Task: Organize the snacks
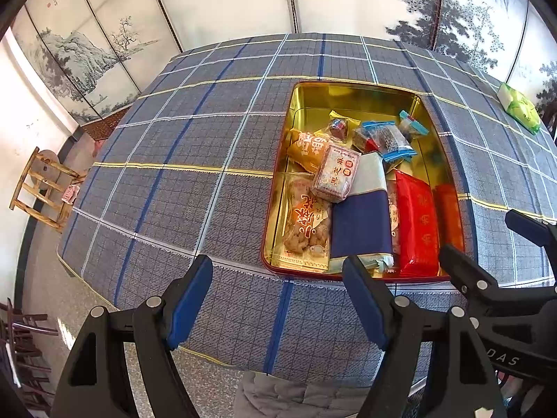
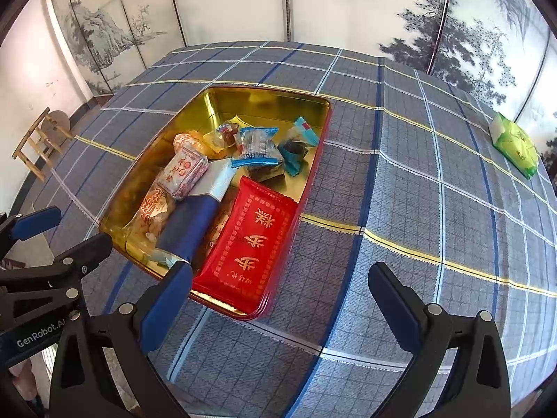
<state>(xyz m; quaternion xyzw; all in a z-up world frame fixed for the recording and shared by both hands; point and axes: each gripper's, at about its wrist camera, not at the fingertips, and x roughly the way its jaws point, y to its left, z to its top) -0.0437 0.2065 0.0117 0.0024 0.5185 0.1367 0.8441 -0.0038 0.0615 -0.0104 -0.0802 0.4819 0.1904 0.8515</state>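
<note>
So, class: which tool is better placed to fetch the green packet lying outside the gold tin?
Right tool: open, empty, on the side of the green packet; left tool hangs beyond the gold tin.

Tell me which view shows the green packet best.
The right wrist view: the green packet lies whole on the tablecloth, away from the tin. The left wrist view squeezes it small against the right edge.
</note>
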